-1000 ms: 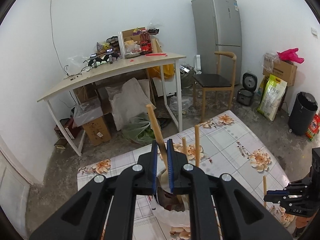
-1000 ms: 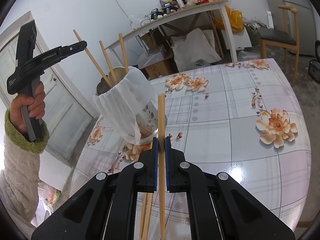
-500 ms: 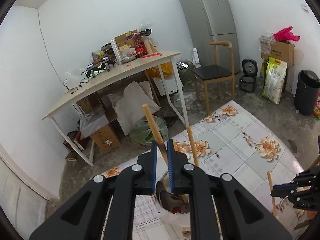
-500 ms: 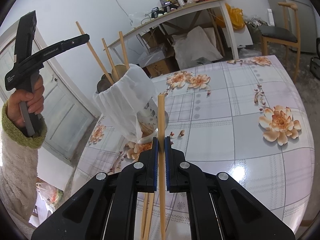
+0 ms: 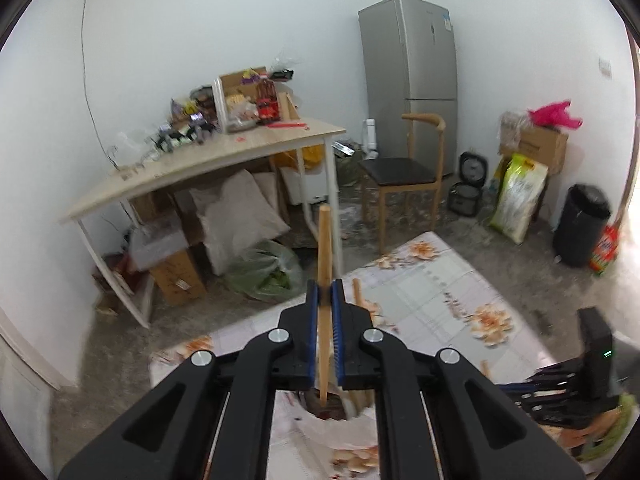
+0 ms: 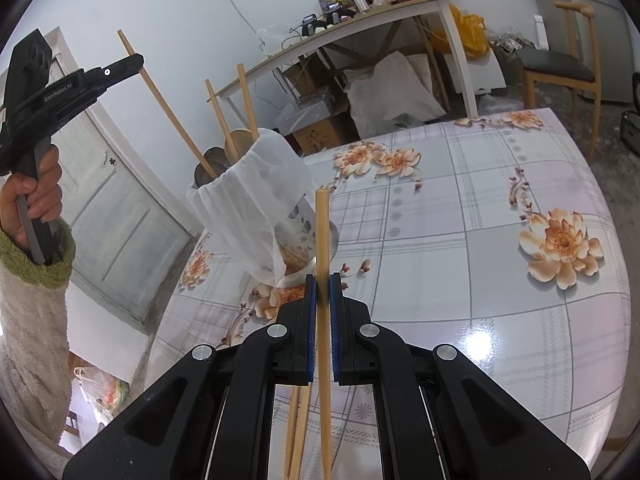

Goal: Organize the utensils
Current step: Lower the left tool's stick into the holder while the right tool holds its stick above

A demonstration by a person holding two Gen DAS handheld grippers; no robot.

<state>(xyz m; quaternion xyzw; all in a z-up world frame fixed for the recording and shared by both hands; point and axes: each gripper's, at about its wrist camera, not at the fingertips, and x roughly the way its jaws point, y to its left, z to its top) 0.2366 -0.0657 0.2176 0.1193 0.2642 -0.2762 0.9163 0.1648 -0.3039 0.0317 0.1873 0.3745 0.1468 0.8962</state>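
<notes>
My left gripper [image 5: 325,292] is closing tight on a wooden chopstick [image 5: 324,240], whose lower end dips into the holder [image 5: 340,424] below. In the right wrist view that left gripper [image 6: 134,60] is raised at upper left, and its chopstick [image 6: 168,108] slants down into the bag-wrapped holder [image 6: 256,188]. Two more chopsticks [image 6: 218,108] and spoon heads [image 6: 240,140] stand in the holder. My right gripper [image 6: 323,284] is shut on another chopstick [image 6: 322,236], held upright just right of the holder. Loose chopsticks [image 6: 296,420] lie on the table under it.
The floral tablecloth [image 6: 460,240] covers the table to the right of the holder. Beyond the table stand a cluttered desk [image 5: 224,156], a chair [image 5: 404,172], a fridge [image 5: 412,64] and a black bin [image 5: 584,224]. A white door [image 6: 120,208] is at the left.
My left gripper has risen, drawing its chopstick up out of the holder, and the stick now stands straighter between the pads. The right gripper and its chopstick have stayed put.
</notes>
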